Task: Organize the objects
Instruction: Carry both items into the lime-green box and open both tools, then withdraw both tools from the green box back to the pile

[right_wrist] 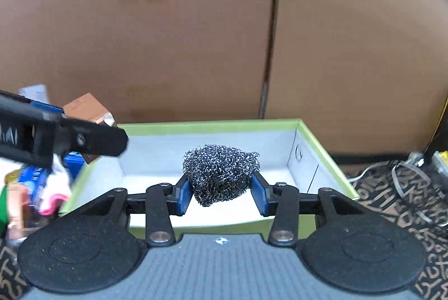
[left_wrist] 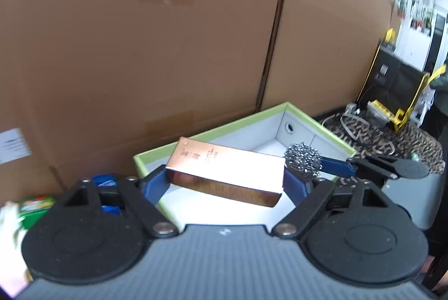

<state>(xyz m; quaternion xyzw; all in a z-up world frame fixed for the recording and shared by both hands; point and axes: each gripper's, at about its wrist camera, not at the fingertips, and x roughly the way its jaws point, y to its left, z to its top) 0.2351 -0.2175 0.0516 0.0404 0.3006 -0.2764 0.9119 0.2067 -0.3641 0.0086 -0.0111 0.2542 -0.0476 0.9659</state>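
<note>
At the far left of the right wrist view we see a jumble of small packets (right_wrist: 36,188), blue, pink and green, lying on the patterned bench (right_wrist: 392,204) and too blurred to name. Moving right, our left tongs (left_wrist: 225,181) are clenched on a long copper-coloured rectangular carton (left_wrist: 224,168), gripped by its two ends and held tilted above the near left part of the open white cardboard box with the lime-green rim (left_wrist: 212,132). The box sits in the middle of both views, against tall brown cardboard panels (left_wrist: 140,34). Further right, our right tongs (right_wrist: 221,192) grasp a dark steel-wool scouring ball (right_wrist: 221,171) between the blue pads (right_wrist: 184,195), and it hangs over the box's white floor, apart from the carton. At the right edge lie loose metal bands (right_wrist: 414,188).

We judge that we are in the placing step, with both things carried over the box and neither set down. The next move calls for lowering each to the floor, side by side, then opening the tongs without knocking the other.
</note>
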